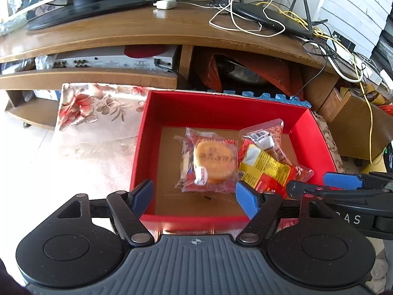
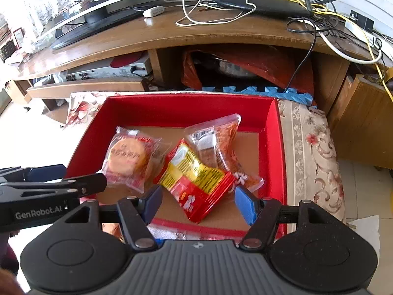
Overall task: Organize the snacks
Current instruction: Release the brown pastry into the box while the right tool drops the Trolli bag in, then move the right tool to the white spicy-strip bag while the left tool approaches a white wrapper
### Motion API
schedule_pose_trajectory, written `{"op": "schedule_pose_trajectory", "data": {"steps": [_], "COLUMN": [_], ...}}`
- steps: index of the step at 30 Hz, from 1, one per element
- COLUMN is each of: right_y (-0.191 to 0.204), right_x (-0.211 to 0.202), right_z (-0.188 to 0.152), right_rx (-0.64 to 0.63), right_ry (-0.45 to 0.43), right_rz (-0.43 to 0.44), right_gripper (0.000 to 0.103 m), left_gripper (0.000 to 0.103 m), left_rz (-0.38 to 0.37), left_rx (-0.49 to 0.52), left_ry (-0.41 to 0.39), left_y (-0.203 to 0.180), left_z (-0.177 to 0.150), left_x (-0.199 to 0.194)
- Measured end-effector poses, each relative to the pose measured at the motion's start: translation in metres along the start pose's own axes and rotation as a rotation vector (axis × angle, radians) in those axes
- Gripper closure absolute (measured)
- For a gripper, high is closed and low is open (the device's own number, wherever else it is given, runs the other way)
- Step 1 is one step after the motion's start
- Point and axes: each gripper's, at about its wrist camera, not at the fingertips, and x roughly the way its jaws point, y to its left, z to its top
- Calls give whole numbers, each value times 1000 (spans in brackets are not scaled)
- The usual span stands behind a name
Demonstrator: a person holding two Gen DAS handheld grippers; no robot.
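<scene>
Three wrapped snacks lie inside the red box (image 1: 157, 113): a round cake (image 1: 212, 163) at its left, two red packets (image 2: 196, 182) overlapping at its right. Left tongs (image 1: 195, 194) and right tongs (image 2: 199, 202) hang above the box's near edge, both apart and holding nothing.

The open box (image 1: 221, 113) rests on a patterned cloth (image 2: 309, 147), in front of a low TV stand (image 1: 147, 34). Three wrapped snacks lie on the box floor. The round cake packet (image 1: 208, 162) lies at the left. The printed flat packet (image 2: 194, 179) lies to its right, partly overlapping the clear packet (image 2: 221, 135), which lies behind it toward the far right corner. On the stand top, a monitor base (image 1: 81, 7) stands left, an adapter (image 1: 165, 4) centre, and a router (image 1: 270, 19) with loose cables right. An audio unit (image 1: 110, 61) occupies the shelf below.
</scene>
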Motion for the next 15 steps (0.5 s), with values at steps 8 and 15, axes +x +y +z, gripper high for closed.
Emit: {"op": "schedule_pose_trajectory", "data": {"steps": [8,15], "right_y": [14,22], "right_x": [-10,-15], "right_z": [-18,-40], "right_rx": [-26,-50], "right_ry": [17,50], "right_rz": [29,39], "right_gripper": [41,41], "left_gripper": [23,23], "left_rz": [-11,-14], "left_rx": [3,2], "left_ry": [24,59], "left_y": [6,12], "left_z": [-18,-36], "left_x": [-8,-12]}}
